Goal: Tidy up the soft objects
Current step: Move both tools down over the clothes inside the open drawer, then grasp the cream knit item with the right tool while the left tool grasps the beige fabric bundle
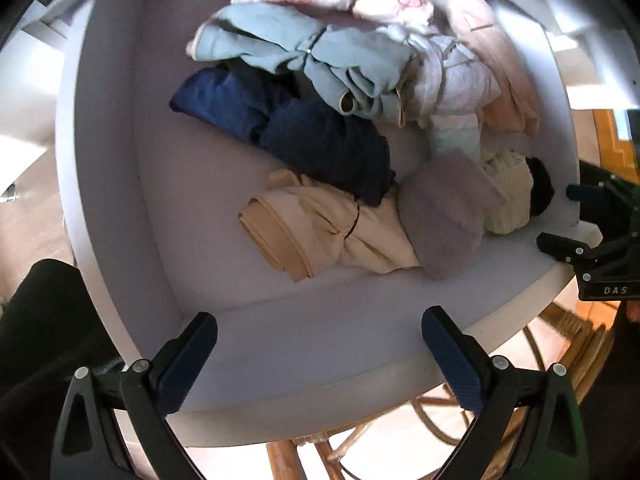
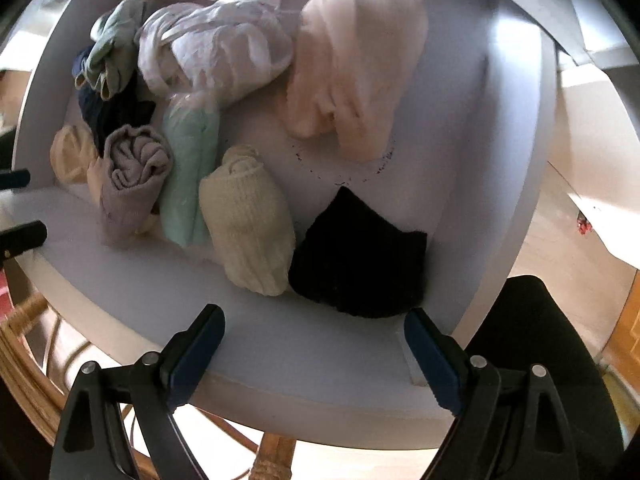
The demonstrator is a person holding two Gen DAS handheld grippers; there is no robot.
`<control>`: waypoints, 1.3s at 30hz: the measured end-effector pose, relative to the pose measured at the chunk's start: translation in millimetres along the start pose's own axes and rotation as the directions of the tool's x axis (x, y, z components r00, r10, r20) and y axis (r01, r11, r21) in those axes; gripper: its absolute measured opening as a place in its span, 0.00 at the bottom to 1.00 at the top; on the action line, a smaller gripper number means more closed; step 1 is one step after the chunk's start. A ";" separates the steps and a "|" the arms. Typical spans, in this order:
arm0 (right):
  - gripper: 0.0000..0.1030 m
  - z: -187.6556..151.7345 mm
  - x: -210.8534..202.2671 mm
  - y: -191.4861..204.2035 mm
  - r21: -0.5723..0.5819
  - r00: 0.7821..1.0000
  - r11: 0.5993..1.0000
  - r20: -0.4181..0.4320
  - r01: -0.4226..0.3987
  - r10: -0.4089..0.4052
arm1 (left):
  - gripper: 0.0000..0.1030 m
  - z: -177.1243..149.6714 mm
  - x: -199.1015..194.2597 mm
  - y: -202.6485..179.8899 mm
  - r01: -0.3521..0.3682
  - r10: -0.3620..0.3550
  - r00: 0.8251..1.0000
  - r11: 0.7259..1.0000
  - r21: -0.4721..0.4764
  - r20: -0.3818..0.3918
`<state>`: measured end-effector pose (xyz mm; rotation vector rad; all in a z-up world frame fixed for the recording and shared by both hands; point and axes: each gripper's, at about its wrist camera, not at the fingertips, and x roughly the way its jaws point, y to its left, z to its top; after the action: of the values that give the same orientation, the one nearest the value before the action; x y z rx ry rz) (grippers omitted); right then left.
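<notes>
Both grippers hang over the pale round surface (image 2: 280,344), jaws wide and empty.

Ahead of the right gripper (image 2: 314,354) lie a black knitted roll (image 2: 360,256) and a cream ribbed roll (image 2: 248,224), seemingly already sorted; the loose clothing heap (image 1: 320,52) sits beyond the left gripper (image 1: 320,356). Bare rim near both.

Both tools look identical: the left tool (image 1: 319,354) and the right tool (image 2: 314,354) have black plastic arms with triangular cutouts, round silver screws at the pivots, and dark blue textured pads (image 1: 452,364) on the fingers. White "DAS" lettering shows on the right one's body. The person wears black clothing (image 2: 532,312).
</notes>
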<state>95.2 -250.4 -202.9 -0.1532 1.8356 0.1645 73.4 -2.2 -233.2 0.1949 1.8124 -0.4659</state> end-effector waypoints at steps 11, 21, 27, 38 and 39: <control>0.90 12.5 0.5 -6.6 -0.016 0.999 0.999 0.006 -0.046 0.046 | 1.00 38.2 1.9 -9.2 -0.066 0.068 0.997 0.997 0.048 -0.034; 0.87 28.2 -19.0 -8.0 0.032 0.982 0.993 0.157 -0.114 0.108 | 1.00 67.9 -21.9 24.2 -0.091 0.106 0.990 0.984 -0.152 0.093; 0.80 18.1 15.7 12.7 0.043 0.997 0.998 0.072 -0.038 0.035 | 1.00 73.6 -3.4 24.5 -0.085 0.092 0.995 0.984 -0.157 0.041; 0.43 25.8 44.1 -14.3 0.080 0.993 0.990 -0.025 -0.117 0.120 | 1.00 99.2 25.5 37.1 -0.073 0.065 0.996 0.982 -0.173 -0.053; 0.41 25.7 42.2 -17.1 0.082 0.992 0.989 -0.017 -0.122 0.124 | 1.00 100.9 27.5 35.9 -0.082 0.073 0.996 0.983 -0.165 -0.058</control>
<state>111.6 -263.1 -250.9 0.0153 1.8711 0.1754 167.7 -14.0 -289.7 0.1617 1.8778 -0.2542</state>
